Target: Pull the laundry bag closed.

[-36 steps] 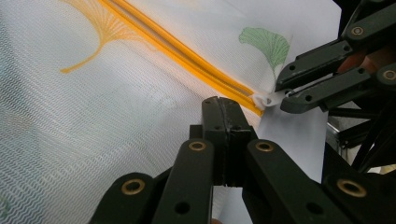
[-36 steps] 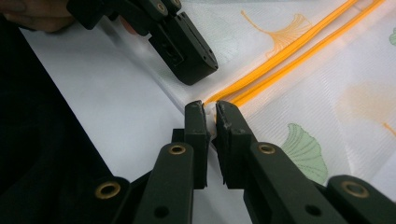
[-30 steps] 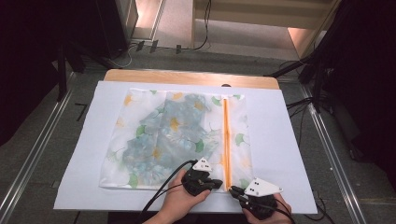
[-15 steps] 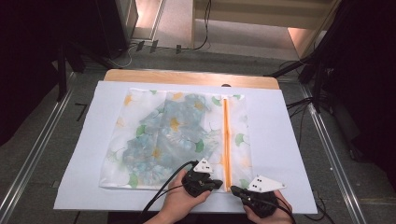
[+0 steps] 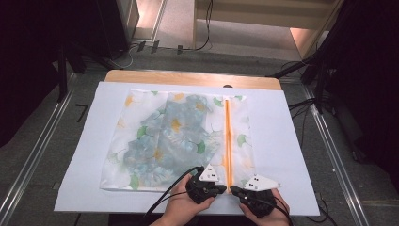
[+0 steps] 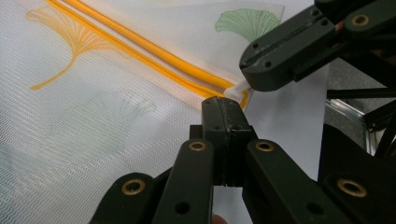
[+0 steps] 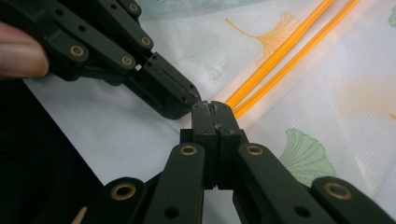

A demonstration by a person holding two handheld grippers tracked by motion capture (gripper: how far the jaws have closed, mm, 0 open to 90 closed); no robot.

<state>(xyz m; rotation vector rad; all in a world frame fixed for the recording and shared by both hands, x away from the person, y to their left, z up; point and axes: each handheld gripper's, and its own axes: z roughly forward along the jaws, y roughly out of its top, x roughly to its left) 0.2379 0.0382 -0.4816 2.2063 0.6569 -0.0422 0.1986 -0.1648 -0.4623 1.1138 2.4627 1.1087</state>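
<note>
Lay flat at frame centre on the white sheet (image 5: 301, 155): a light, limp mesh laundry bag (image 5: 155, 141), best taken at its orange zipper (image 5: 227, 136), left gripper (image 6: 224, 109) and right gripper (image 7: 211, 109) both pinched together at that zipper's near end.

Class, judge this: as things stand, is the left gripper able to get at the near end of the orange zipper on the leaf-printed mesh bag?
Probably yes. The left gripper, jaws shut, sits right at the orange zipper's near end on the mesh bag, with nothing between; the right gripper crowds that end.
</note>
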